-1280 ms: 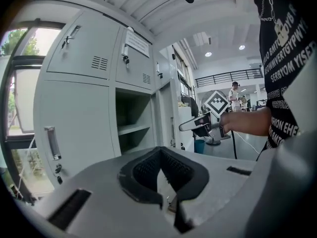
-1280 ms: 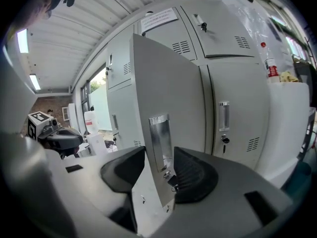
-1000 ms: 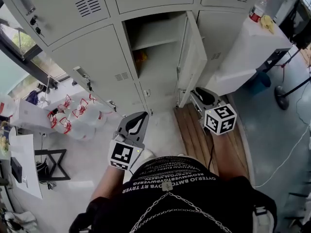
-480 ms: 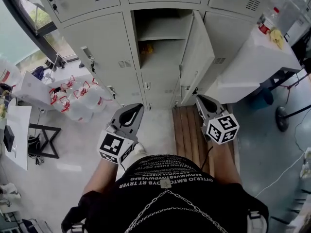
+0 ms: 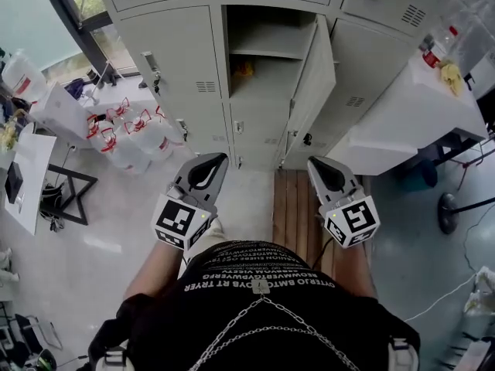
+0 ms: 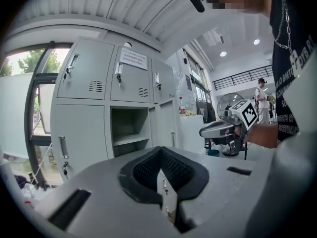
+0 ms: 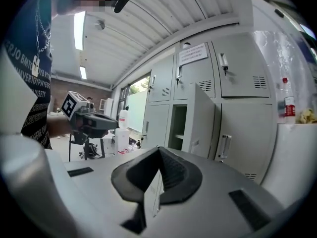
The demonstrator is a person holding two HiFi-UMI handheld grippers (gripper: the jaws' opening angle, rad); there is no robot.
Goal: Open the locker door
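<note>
The grey locker door (image 5: 313, 79) stands swung open to the right of its compartment (image 5: 267, 52), which has one shelf and something orange on it. Both grippers hang in front of the person's waist, well short of the lockers. My left gripper (image 5: 209, 163) is shut with nothing in it, and the left gripper view shows its pads (image 6: 161, 170) meeting. My right gripper (image 5: 319, 167) is also shut and empty, below the door's lower corner and apart from it. The right gripper view shows the open door (image 7: 200, 118) ahead.
A white table (image 5: 402, 110) with a bottle (image 5: 431, 55) stands right of the lockers. Several water jugs (image 5: 128, 141) sit on the floor at the left by a window. A wooden board strip (image 5: 290, 207) lies before the lockers. A black stand (image 5: 66, 195) is at far left.
My right gripper has drawn back from the door's lower edge and its jaws have closed on nothing. The left gripper rose a little. The head view has shifted so the lockers sit more squarely ahead.
</note>
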